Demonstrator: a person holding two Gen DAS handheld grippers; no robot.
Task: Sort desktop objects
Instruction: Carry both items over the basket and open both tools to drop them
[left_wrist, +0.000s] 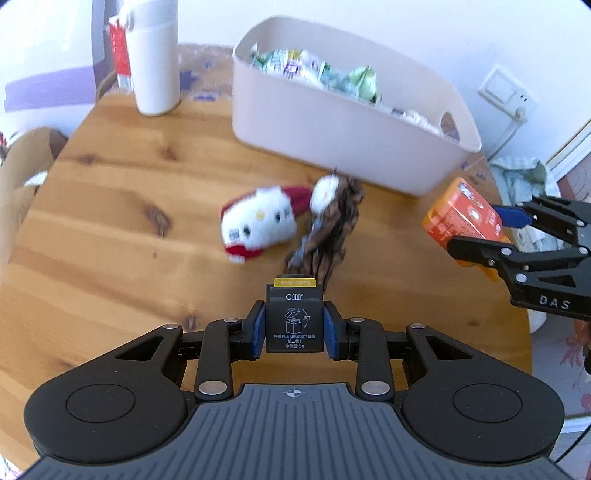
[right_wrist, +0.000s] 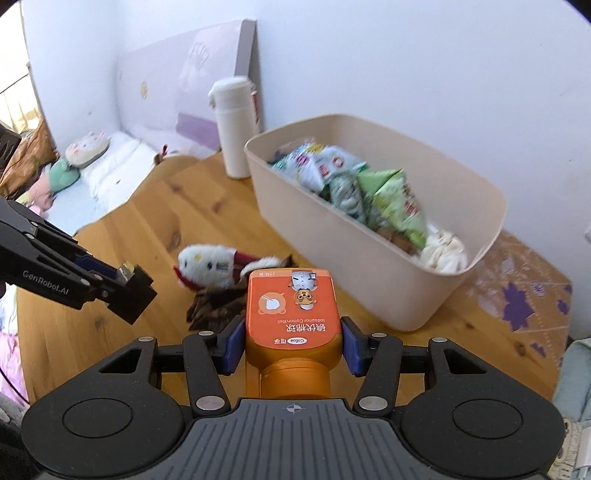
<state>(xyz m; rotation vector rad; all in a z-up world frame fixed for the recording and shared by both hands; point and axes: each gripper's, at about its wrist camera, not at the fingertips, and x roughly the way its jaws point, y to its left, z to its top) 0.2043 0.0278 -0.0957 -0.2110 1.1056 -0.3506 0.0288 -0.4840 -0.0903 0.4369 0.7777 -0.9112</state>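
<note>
Both fisheye views sit close above their own jaws, angled down at the wooden table (left_wrist: 110, 236). Left wrist view faces the bin (left_wrist: 332, 140), upper middle. Right wrist view sees the same bin, centre right. Shared: table, bin, plush toy (left_wrist: 258, 225), white bottle (right_wrist: 232, 129).

A wall socket (left_wrist: 508, 94) with a plugged-in cable is mounted on the white wall. A stuffed cat toy (right_wrist: 86, 149) lies on a bed far left of the socket.
</note>
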